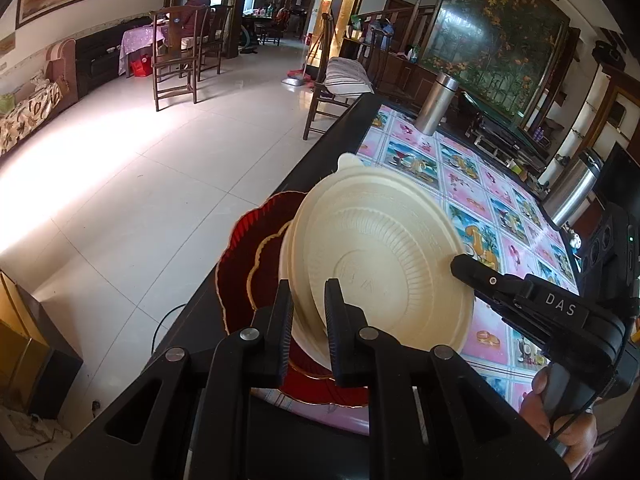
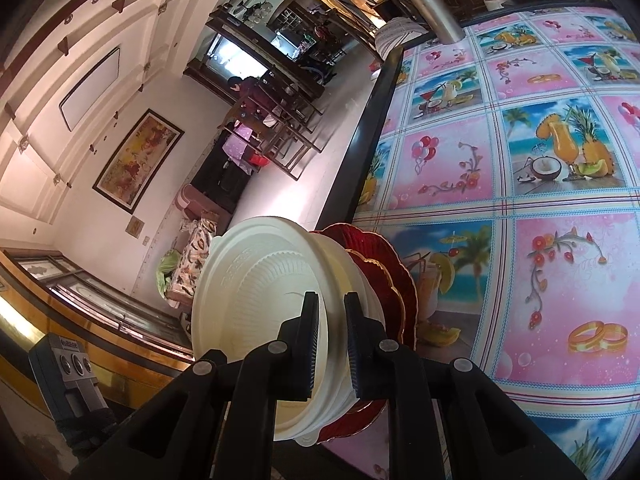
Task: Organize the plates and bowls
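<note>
A stack of cream disposable bowls [image 1: 380,248] is tipped up on edge over two red scalloped plates with gold rims [image 1: 248,248] at the table's left edge. My left gripper [image 1: 310,312] is shut on the near rim of the cream stack, one finger on each side of it. My right gripper [image 1: 458,264] reaches in from the right and meets the stack's opposite rim. In the right wrist view that gripper [image 2: 332,308] pinches the cream bowls' [image 2: 248,288] rim, with the red plates [image 2: 396,280] just behind.
The table's black border [image 1: 320,160] runs beside open tiled floor. On the pink picture tablecloth [image 2: 520,160] stand two steel flasks [image 1: 436,104] [image 1: 572,188]. A chair with a striped cushion [image 1: 344,76] stands at the far end. A person [image 1: 196,4] sits far off.
</note>
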### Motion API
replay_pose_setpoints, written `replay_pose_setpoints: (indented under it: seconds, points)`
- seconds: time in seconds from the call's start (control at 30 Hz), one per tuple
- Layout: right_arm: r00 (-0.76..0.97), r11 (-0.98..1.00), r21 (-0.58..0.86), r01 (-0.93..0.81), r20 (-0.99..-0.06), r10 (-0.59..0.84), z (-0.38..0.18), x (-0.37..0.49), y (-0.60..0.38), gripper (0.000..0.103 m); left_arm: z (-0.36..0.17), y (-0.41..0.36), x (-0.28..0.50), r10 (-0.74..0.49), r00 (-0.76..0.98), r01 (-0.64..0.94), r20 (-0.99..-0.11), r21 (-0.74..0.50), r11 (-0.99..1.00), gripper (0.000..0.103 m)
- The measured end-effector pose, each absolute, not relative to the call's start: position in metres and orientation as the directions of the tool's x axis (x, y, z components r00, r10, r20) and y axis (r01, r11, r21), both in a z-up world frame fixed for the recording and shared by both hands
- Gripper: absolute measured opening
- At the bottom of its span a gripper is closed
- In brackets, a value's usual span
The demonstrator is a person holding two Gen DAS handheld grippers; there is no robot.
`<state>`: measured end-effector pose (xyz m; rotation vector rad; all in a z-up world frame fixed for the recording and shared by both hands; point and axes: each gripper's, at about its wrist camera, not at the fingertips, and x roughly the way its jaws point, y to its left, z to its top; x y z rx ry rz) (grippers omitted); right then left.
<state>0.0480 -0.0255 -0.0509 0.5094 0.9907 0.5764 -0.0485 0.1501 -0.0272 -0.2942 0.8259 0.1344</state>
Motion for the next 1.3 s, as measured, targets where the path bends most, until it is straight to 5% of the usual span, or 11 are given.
replay_pose_setpoints:
  seconds: [0.27, 0.7, 0.87, 1.03, 1.3]
  points:
    - [0.494, 0.774, 0.581, -0.254, -0.610, 0.620, -0.034, 0.039, -0.030, 0.028, -0.019, 0.170, -0.058, 0.096, 0.692, -0.305, -0.715, -0.169, 0.937, 0.018]
    - [0.507, 0.774, 0.600, -0.202, -0.612, 0.607, -0.045, 0.036, -0.068, 0.030, -0.017, 0.146, -0.061, 0.119, 0.701, -0.281, -0.704, -0.118, 0.952, 0.018]
    - [0.530, 0.774, 0.603, -0.195, -0.599, 0.600, -0.045, 0.030, -0.088, 0.030, -0.010, 0.133, -0.066, 0.153, 0.723, -0.284, -0.674, -0.087, 0.955, 0.050]
    - [0.536, 0.767, 0.611, -0.196, -0.589, 0.605, -0.045, 0.023, -0.099, 0.030, -0.004, 0.120, -0.067, 0.170, 0.732, -0.275, -0.660, -0.057, 0.960, 0.050]
    - [0.533, 0.753, 0.619, -0.223, -0.569, 0.626, -0.045, 0.010, -0.109, 0.031, 0.002, 0.101, -0.070, 0.214, 0.746, -0.287, -0.630, -0.014, 0.958, 0.067]
